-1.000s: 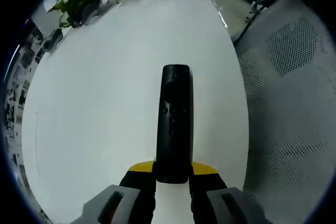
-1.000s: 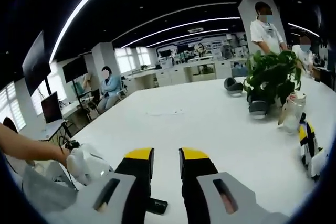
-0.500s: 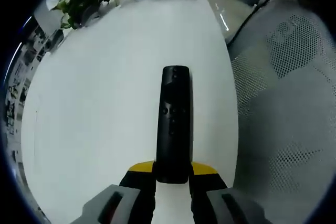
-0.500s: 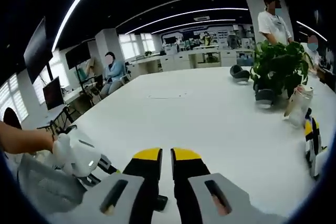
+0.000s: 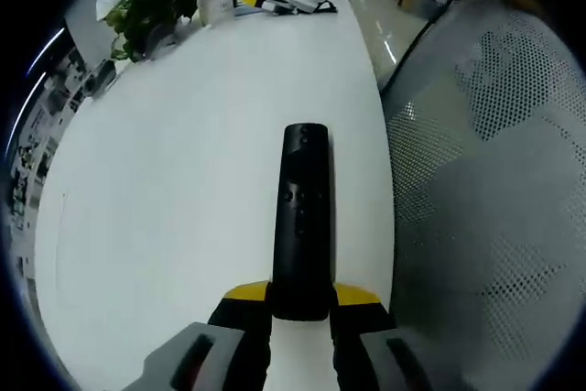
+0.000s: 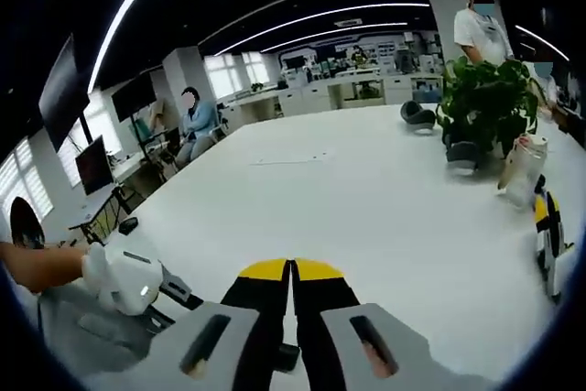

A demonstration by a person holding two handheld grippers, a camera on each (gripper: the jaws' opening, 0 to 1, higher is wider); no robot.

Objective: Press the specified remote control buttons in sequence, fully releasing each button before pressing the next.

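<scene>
Left tool [image 5: 300,310] clamps the near end of the black remote [image 5: 303,217], which stretches out lengthwise over the white surface [image 5: 174,162], while the right tool [image 6: 292,274] hovers with its jaws pressed together.

left view: down on table [image 5: 183,153] | right view: level across it

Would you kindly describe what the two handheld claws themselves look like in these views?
Both match: the left claw and the right claw each have two black jaws capped with yellow tips, rising from light grey housings with a dark slot on each side. The left claw's white body shows a small lit indicator.
</scene>
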